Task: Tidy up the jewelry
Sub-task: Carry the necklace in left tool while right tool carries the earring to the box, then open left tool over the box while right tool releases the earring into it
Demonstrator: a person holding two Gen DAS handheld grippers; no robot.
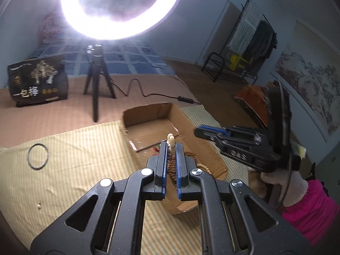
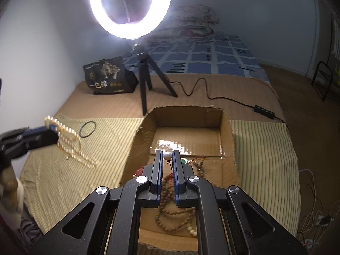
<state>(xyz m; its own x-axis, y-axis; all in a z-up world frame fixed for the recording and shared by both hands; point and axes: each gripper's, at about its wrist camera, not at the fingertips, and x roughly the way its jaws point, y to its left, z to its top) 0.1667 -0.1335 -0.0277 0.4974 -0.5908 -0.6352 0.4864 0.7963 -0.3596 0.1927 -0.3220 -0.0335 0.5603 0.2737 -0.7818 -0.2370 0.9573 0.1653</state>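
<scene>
At the bottom centre of the left wrist view, the left gripper [image 1: 170, 146] is closed on a cream beaded strand [image 1: 171, 140], whose end bead sticks up just past the fingertips. The right wrist view shows the same strand [image 2: 70, 143] at the left edge, draping from that gripper in loops down over the striped cloth [image 2: 102, 148], so its long axis hangs roughly downward and trails toward the lower right of that frame. At the bottom centre of the right wrist view, the right gripper [image 2: 167, 156] is closed on a small pearl piece [image 2: 167, 155] with a thin wire hook showing below it, and it hangs directly over the open cardboard box [image 2: 228, 140]. Beneath it, on the near floor of the box, lie brown bead strings [image 2: 170, 218] and a few smaller pieces. The left wrist view shows the box [image 1: 148, 114] just beyond the left fingertips and slightly to the right, with the right gripper [image 1: 198, 130] pointing in from the right edge over its far side. So the box lies ahead of both; the right hand looks nearer to a drop, while the left, I judge, must carry its dangling strand rightward over the box wall. Farther left on the cloth lies a dark thin ring [image 1: 38, 156], apart from everything. Beyond stand a tripod ring light [image 2: 129, 8] and a dark bag [image 2: 108, 76] on the bed.
</scene>
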